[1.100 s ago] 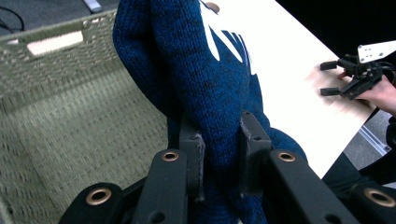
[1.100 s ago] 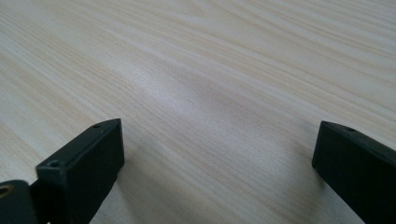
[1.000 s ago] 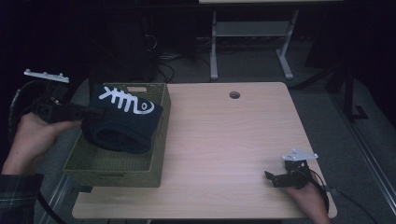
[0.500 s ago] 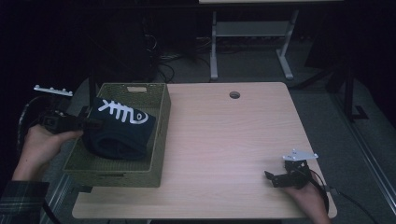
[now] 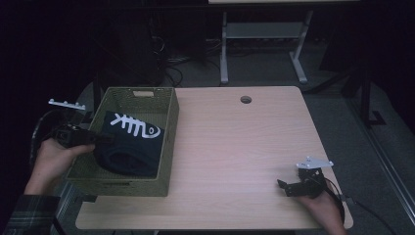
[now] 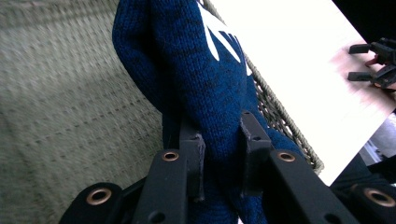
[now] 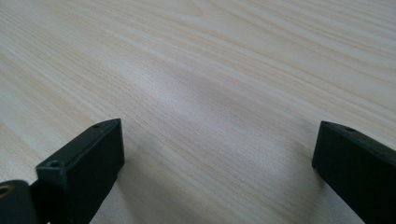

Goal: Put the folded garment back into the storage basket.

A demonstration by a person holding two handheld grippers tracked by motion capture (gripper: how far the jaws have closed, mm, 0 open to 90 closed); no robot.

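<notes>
from the high view, a green woven basket (image 5: pixel 169 122) sits on the left end of a light wood table (image 5: pixel 235 147). a dark blue knit sweater (image 5: pixel 129 147) with a white fish-bone picture lies inside the basket. the left gripper (image 5: pixel 105 139) comes in over the basket's left wall, and its tip is at the sweater's left edge. the right gripper (image 5: pixel 284 186) rests near the table's front right corner, far from the basket.

in the left gripper view, the left gripper (image 6: pixel 219 154) has its two black jaws pinched on a fold of the blue sweater (image 6: pixel 196 79). the basket wall (image 6: pixel 60 93) is behind it, and the table (image 6: pixel 299 60) is off to the right.

in the right gripper view, the right gripper (image 7: pixel 217 149) has its jaws spread wide apart, with nothing between them, just above the bare table (image 7: pixel 210 56).
</notes>
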